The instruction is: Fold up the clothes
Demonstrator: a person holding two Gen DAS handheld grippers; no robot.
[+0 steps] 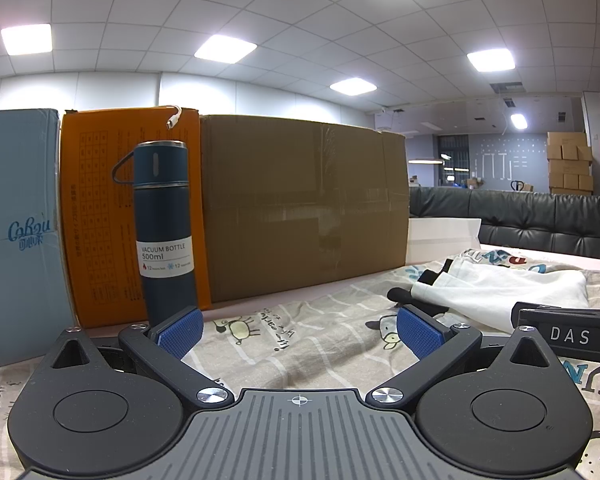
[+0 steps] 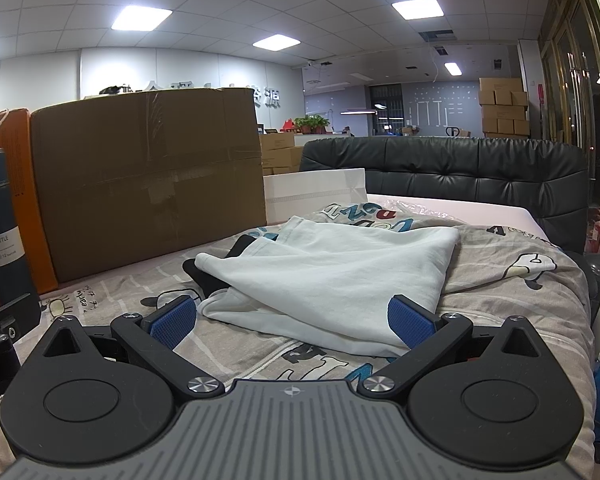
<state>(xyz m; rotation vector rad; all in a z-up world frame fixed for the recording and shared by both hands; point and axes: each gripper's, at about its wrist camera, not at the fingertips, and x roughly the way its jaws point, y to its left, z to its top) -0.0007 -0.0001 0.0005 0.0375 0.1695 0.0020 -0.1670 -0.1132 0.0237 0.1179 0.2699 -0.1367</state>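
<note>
Hovering Low Over the Bed, Both Jaws Wide

Lying bunched on the printed bedspread (image 2: 500, 292), the white garment (image 2: 340, 276) sits directly ahead of the right hand-held gripper (image 2: 294, 322), whose fingers are spread wide and hold nothing; its right pad overlaps the garment's near hem. A black item (image 2: 204, 276) pokes out from under the garment's left edge. The left hand-held gripper (image 1: 300, 332) is likewise spread wide and empty, over bare bedspread with the garment off to its right. Along the left edge stand a cardboard box (image 2: 148, 184), an orange box (image 1: 96, 216) and a dark bottle (image 1: 166, 232). A black padded headboard (image 2: 460, 168) closes off the far end.
</note>
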